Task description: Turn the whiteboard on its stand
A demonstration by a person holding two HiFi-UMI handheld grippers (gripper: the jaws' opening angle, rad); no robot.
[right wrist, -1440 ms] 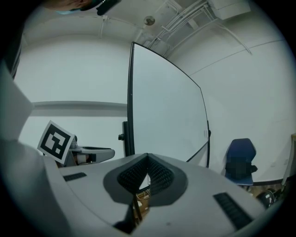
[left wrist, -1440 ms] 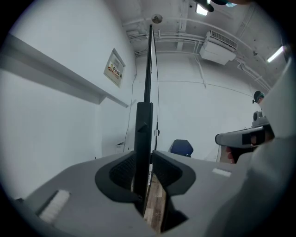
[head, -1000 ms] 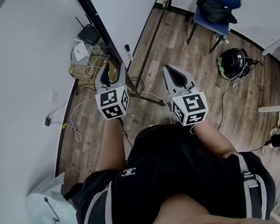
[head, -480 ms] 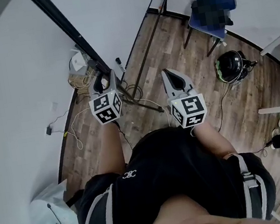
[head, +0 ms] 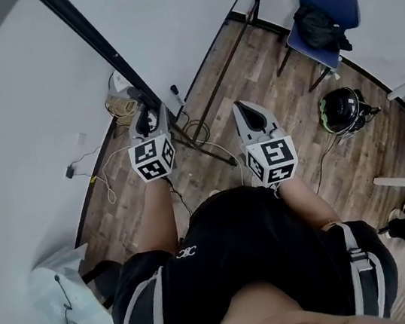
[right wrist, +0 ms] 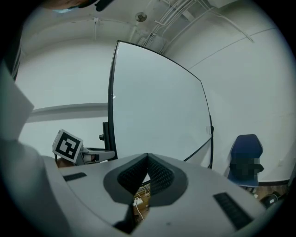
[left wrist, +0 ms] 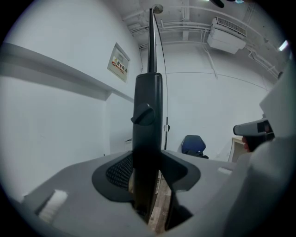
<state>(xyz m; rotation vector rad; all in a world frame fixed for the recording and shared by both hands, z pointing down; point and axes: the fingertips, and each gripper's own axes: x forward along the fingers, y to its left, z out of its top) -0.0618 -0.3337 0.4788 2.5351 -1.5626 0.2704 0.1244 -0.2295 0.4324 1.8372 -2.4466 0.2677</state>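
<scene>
Board location: whiteboard (right wrist: 157,106) upright on its stand, directly ahead of both grippers; blue chair (right wrist: 245,152) beyond, to the right.
Left tongs: left gripper (head: 148,119) wide around the dark frame post (left wrist: 148,139) at the board's left edge. Jaws just been closing, pads seemingly touching both sides.
Right tongs: right gripper (head: 249,110) tips together, empty, apart from the board.
Handling: judged stiff, broad, awkward more than heavy. Face smooth, likely slippery. Best taken by the frame edge, clear of the knob (left wrist: 142,114).
Hidden: board top cut off in the head view. Only one stand foot (head: 212,152) visible. Firmness of the left grip unreadable, knob tightness unknown.
</scene>
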